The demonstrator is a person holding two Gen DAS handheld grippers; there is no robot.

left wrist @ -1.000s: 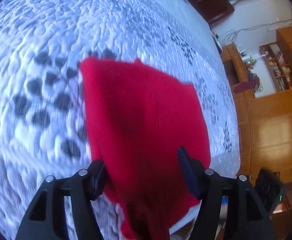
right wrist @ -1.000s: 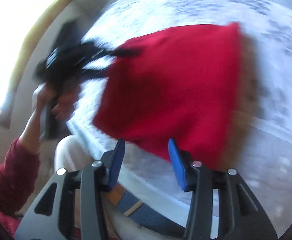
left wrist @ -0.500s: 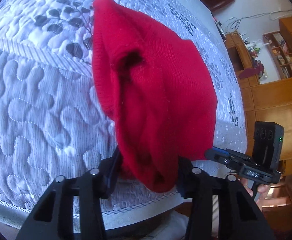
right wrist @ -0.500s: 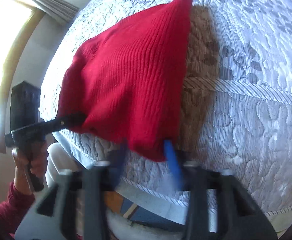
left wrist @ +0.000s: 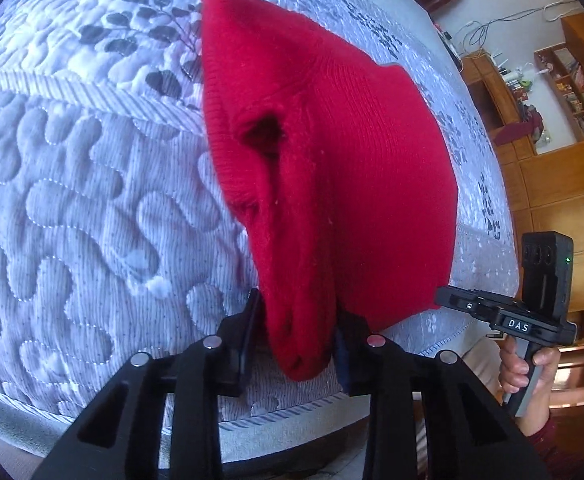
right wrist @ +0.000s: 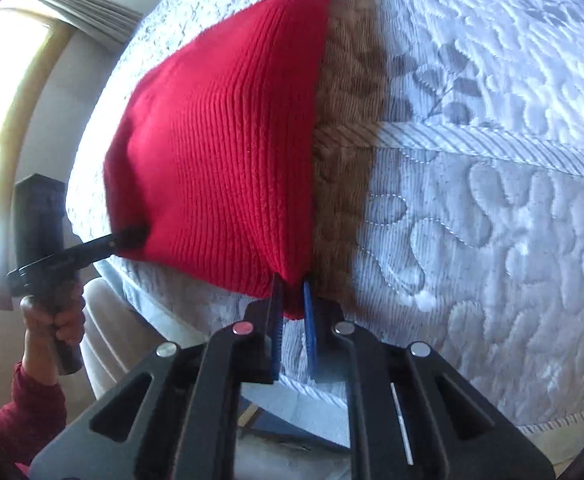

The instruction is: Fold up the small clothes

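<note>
Over the near edge of the quilted bed, you hold a red knit garment stretched between two tools, its far end lying on the grey-and-white leaf-patterned cover and its near hem lifted off it. Your left hand-held gripper has just been closing and now pinches a thick, bunched fold of the red knit, the cloth bulging out between its dark pads and drooping below them. Your right hand-held gripper has also just been closing; its blue pads stand almost together, clamped on the thin lower corner of the same garment. From the right wrist view, the ribbed cloth rises in a taut triangle from that corner to a point far up the bed, throwing a brownish shadow on the cover just beside it, while the other tool bites the opposite corner at left, gripped by your hand in a red sleeve. From the left wrist view, a dark opening shows in the folds of the knit, and wooden shelves stand against the wall beyond the bed.
</note>
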